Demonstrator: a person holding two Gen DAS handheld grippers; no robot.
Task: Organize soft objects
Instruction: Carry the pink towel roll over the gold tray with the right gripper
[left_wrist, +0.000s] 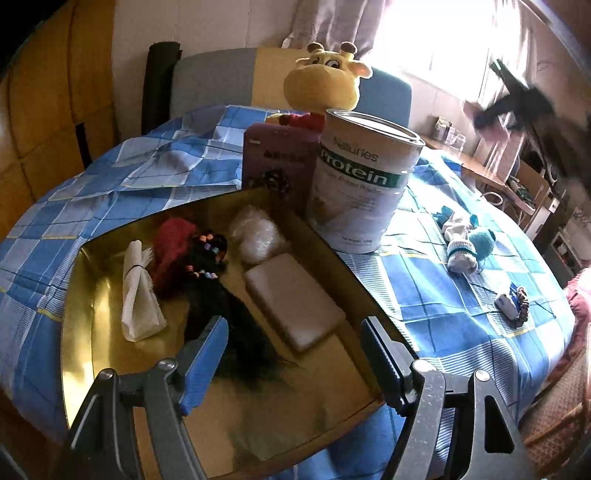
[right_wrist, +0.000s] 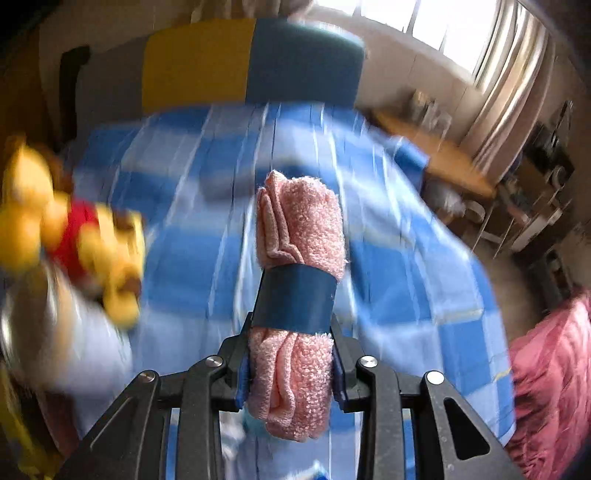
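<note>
Blue checked cloth (left_wrist: 110, 177) covers the bench, where the left gripper (left_wrist: 295, 354) hovers with jaws apart over a gold tray (left_wrist: 92, 258) while the right gripper (right_wrist: 291, 354) clamps a pink towel (right_wrist: 299, 221) above it.

white tin (left_wrist: 364, 184): "Naturies" | "Protein" (green band) | purple box (left_wrist: 277, 162): print unreadable

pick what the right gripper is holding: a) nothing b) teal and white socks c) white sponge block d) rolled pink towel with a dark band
d: in the right wrist view the right gripper is shut on the rolled pink towel, which has a dark band around its middle, above the blue checked cloth.
</note>
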